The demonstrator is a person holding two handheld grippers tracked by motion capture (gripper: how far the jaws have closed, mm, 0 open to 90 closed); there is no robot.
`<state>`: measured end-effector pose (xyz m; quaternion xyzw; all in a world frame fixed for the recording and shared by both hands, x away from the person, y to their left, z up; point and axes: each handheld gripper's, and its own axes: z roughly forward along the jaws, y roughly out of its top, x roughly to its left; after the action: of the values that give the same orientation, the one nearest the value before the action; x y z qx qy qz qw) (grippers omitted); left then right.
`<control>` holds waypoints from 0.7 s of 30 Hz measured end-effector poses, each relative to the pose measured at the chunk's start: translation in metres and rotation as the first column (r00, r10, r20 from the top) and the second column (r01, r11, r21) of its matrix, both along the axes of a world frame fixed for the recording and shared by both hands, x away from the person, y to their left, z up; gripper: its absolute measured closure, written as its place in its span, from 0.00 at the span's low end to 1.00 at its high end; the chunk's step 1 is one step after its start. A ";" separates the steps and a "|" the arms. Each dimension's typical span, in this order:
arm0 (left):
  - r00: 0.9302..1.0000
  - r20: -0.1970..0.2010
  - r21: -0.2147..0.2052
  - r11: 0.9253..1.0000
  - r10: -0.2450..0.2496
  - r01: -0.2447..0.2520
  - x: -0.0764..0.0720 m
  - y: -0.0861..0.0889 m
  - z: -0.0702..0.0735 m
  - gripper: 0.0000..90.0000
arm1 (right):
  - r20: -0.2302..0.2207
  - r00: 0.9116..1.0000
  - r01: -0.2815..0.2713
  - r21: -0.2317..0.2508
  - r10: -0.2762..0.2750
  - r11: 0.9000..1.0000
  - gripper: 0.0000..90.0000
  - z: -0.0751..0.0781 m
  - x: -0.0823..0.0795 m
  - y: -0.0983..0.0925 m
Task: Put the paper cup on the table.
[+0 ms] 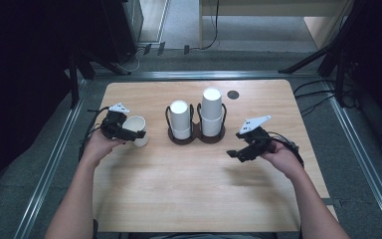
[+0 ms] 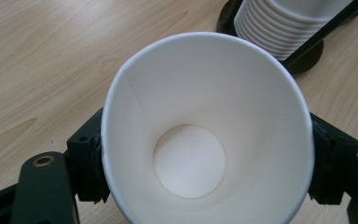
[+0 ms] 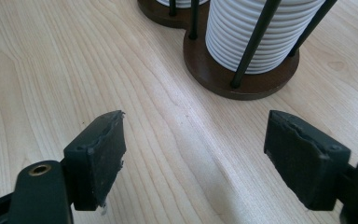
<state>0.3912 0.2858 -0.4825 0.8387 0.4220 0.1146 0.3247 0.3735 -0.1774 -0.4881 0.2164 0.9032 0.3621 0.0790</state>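
Desk: the light wooden desk [image 1: 189,199] carries everything; it is bare in front of the holder.
Landmark: the dark brown double cup holder with thin black rods [image 1: 195,135] stands near the middle of the desk, toward the far edge.
Taller stack: the white paper cups stacked in the holder's right ring [image 1: 212,113] rise higher than their neighbour; their ribbed rims are seen in the right gripper view [image 3: 256,37].
Shorter stack: the white paper cups in the holder's left ring [image 1: 180,119] stand lower.
Left gripper: the black left gripper [image 1: 124,130] is to the left of the holder, close to it; its fingers [image 2: 89,158] press on both sides of one cup.
Single cup: the single white paper cup [image 2: 205,140] is held there, apart from the holder and tipped so its empty inside faces the gripper camera; in the high view it is just left of the shorter stack [image 1: 137,128].
Right gripper: the black right gripper [image 1: 242,148] hovers to the right of the holder and a little nearer the person, with fingers [image 3: 98,154] spread wide and nothing between them.
Progress: one cup seems separated from a stack. I judge that placing it on the desk, or returning it, is not yet done.
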 end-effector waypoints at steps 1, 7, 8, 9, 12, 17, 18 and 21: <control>1.000 -0.001 -0.001 1.000 0.006 -0.006 0.001 0.000 -0.001 0.22 | 0.000 1.000 0.001 0.000 -0.001 1.000 0.23 0.000 0.000 0.000; 1.000 -0.007 0.002 1.000 0.026 -0.026 0.003 0.000 -0.003 0.22 | 0.000 1.000 0.009 -0.003 -0.009 1.000 0.23 0.000 -0.001 -0.002; 1.000 -0.008 0.004 1.000 0.027 -0.027 0.003 0.000 -0.004 0.22 | 0.001 1.000 0.008 -0.006 -0.008 1.000 0.23 0.000 -0.001 -0.002; 1.000 -0.008 0.003 1.000 0.026 -0.026 0.003 0.000 -0.004 0.21 | -0.001 1.000 0.009 -0.008 -0.009 1.000 0.23 0.000 -0.001 -0.003; 0.999 -0.012 -0.004 1.000 0.031 -0.031 0.004 0.001 -0.004 0.21 | 0.001 1.000 0.006 -0.008 -0.006 1.000 0.23 0.000 -0.001 -0.002; 1.000 -0.007 -0.002 1.000 0.029 -0.029 0.003 0.001 -0.005 0.21 | -0.001 1.000 0.007 -0.008 -0.007 1.000 0.23 0.000 -0.001 -0.003; 1.000 -0.007 -0.003 1.000 0.028 -0.028 0.003 0.001 -0.005 0.21 | 0.000 1.000 0.006 -0.009 -0.006 1.000 0.23 0.000 -0.001 -0.003; 1.000 -0.017 -0.005 1.000 0.023 -0.024 0.003 0.000 -0.005 0.20 | 0.001 1.000 0.004 -0.013 -0.004 1.000 0.23 0.000 -0.001 -0.003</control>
<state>0.3943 0.2862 -0.4879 0.8337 0.4349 0.1103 0.3221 0.3721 -0.1802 -0.4883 0.2175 0.9050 0.3563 0.0817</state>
